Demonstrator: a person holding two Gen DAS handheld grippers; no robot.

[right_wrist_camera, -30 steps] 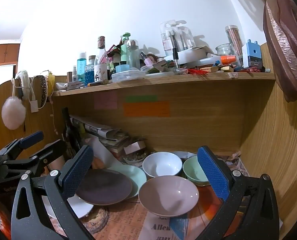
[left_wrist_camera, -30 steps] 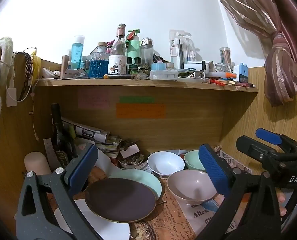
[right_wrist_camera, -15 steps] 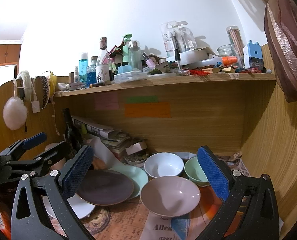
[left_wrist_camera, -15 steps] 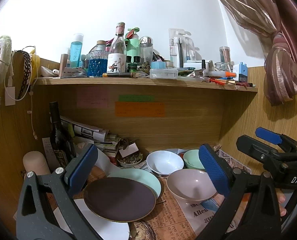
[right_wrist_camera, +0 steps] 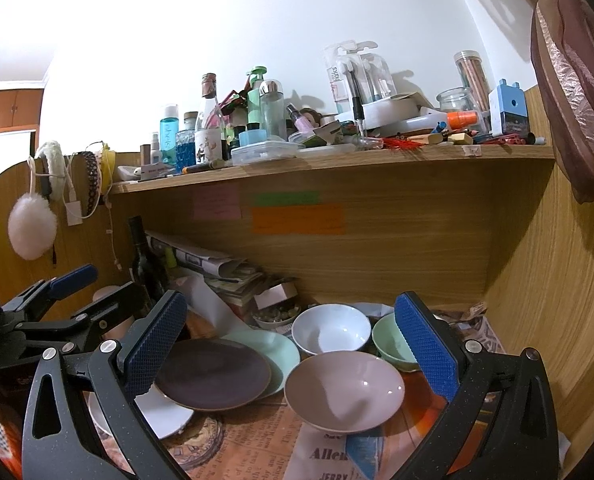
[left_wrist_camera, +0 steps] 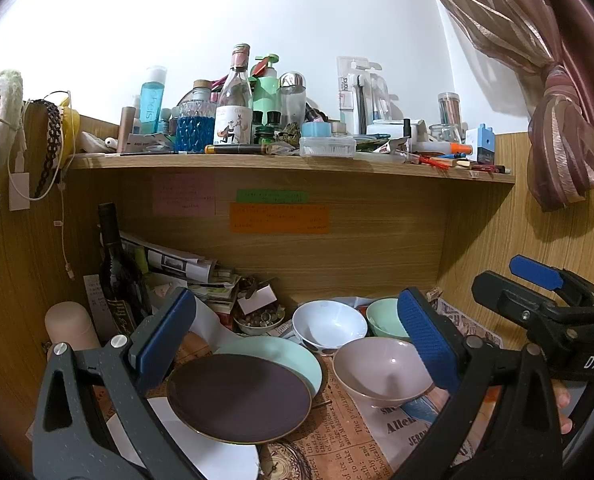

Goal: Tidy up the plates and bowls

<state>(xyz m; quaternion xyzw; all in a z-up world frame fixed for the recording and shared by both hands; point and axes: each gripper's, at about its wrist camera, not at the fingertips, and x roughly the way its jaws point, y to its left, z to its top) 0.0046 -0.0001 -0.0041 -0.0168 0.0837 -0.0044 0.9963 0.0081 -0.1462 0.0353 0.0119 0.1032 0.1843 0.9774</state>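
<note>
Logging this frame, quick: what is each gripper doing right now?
Left gripper: open, holding nothing, above the dark plate.
Right gripper: open, holding nothing, above the pink bowl.

So the dark brown plate [left_wrist_camera: 239,396] sits on top of a mint green plate [left_wrist_camera: 293,356], and a white plate [left_wrist_camera: 201,448] pokes out underneath. Right beside them there's a pink bowl [right_wrist_camera: 344,390], upright and empty, with a white bowl [right_wrist_camera: 331,329] and a green bowl [right_wrist_camera: 391,342] behind it.
</note>
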